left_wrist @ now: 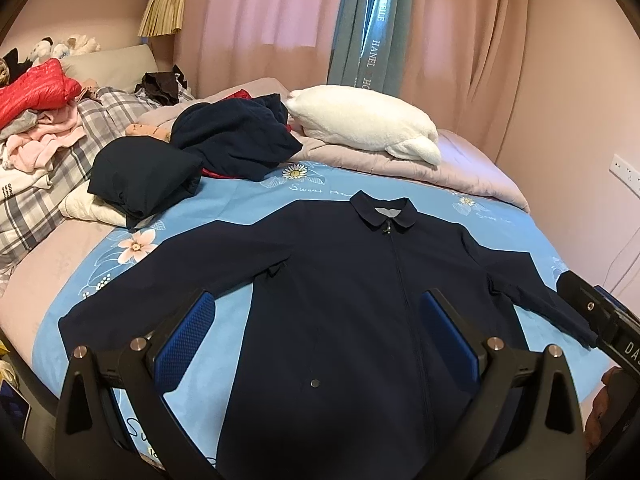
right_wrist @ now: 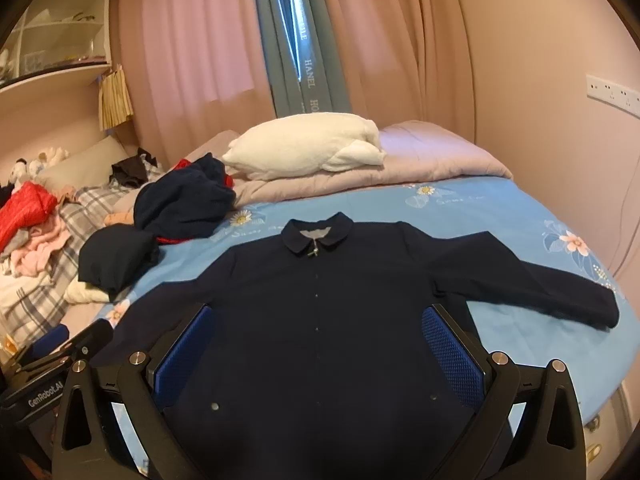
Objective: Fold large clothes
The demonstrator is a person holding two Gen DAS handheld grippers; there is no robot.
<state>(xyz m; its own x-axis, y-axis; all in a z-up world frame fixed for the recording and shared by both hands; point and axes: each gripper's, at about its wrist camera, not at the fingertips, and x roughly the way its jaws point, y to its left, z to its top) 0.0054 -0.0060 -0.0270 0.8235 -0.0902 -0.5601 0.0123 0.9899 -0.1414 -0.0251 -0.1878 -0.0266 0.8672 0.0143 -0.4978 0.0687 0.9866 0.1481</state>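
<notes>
One navy jacket (left_wrist: 344, 280) lies flat, zipped, front up, sleeves spread, near the front edge of the bed (left_wrist: 240, 200). Left tool (left_wrist: 318, 344) and right tool (right_wrist: 316, 354) hover over its hem, jaws apart, empty. Judged soft, light, limp; best taken at the sleeve cuffs or shoulder seams.

The navy jacket's (left_wrist: 340, 280) hem runs off the bottom edge in both wrist views. In the left wrist view, the right gripper (left_wrist: 600, 320) partly covers one cuff at the right edge. Small stuffed toys (left_wrist: 60, 46) at upper left are too blurred to identify, possibly bears.
</notes>
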